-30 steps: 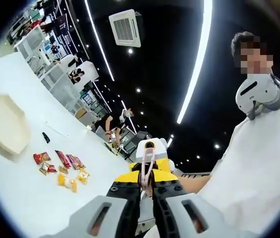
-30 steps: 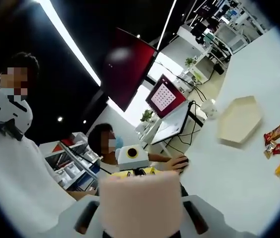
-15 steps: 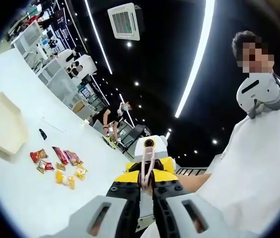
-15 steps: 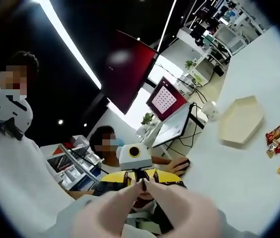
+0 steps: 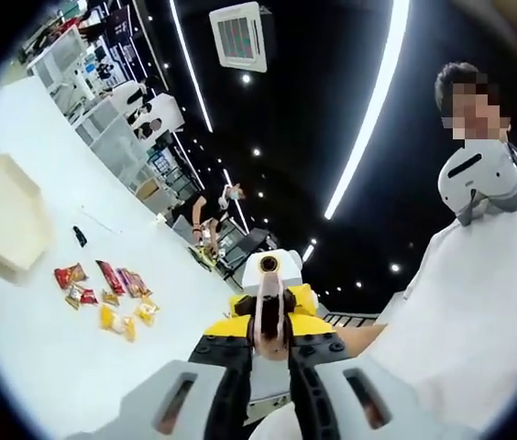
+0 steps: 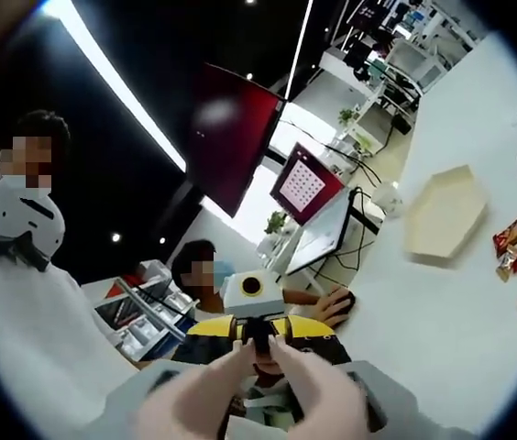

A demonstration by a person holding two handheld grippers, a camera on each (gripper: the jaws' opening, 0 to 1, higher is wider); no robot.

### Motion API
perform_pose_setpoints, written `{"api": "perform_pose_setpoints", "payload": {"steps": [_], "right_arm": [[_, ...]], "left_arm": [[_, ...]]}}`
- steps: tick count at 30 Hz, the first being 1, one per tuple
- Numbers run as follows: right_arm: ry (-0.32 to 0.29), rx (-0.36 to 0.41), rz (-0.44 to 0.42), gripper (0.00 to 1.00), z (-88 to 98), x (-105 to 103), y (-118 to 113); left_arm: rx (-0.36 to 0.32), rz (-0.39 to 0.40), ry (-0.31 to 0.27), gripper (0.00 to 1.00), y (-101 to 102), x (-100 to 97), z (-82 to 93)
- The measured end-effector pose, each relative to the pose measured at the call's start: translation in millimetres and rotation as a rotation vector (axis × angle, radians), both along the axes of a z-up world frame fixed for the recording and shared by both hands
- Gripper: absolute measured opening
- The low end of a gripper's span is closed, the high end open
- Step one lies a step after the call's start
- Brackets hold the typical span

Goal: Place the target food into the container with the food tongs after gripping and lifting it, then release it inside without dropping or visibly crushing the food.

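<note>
Two tools face to face, left tool (image 5: 268, 403) closed, snack packets (image 5: 103, 295), hexagonal tray (image 5: 4, 225)

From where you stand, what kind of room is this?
It looks like an open-plan office or lab. Long white strip lights and a square air-conditioning vent sit in a black ceiling, a person works at a laptop beside a red-framed monitor, and snack packets lie on a white table.
</note>
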State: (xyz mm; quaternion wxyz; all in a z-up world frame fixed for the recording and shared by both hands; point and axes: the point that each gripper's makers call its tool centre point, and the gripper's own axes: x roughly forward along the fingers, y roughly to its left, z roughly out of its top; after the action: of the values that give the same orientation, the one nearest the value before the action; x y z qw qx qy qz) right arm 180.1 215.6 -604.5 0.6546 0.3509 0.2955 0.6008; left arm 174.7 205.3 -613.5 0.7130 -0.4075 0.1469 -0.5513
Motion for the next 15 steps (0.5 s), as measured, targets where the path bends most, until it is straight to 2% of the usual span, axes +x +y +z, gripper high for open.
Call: {"api": "perform_pose_setpoints", "payload": {"steps": [3,6,9,11,13,15], "right_arm": [[0.03,0.033,-0.017,0.22,3.0,5.8,-4.8],[0.001,0.029,-0.053,0.24,5.6,12.7,-10.3],[-0.02,0.038,-0.105,0.24,11.5,23.7,-22.0],[-0.011,0.056,-0.111,0.24,16.1,25.4,-27.5],[-0.013,0.068,-0.106,0.25,20.1,22.5,-24.4],[-0.021,0.069,-0.089,0.26,21.5,17.0,-18.1]], "left_arm": [[-0.025,0.01,0.018,0.19,-2.5,2.3,4.3],[-0.008,0.011,0.038,0.23,-3.6,1.3,0.6],[-0.001,0.029,0.038,0.26,5.4,-1.4,-0.4],[0.0,0.025,0.053,0.28,8.3,-2.9,-0.5],[0.01,0.017,0.056,0.33,5.6,-3.7,0.5],[0.017,0.004,0.048,0.32,-0.4,-4.1,3.9]]}}
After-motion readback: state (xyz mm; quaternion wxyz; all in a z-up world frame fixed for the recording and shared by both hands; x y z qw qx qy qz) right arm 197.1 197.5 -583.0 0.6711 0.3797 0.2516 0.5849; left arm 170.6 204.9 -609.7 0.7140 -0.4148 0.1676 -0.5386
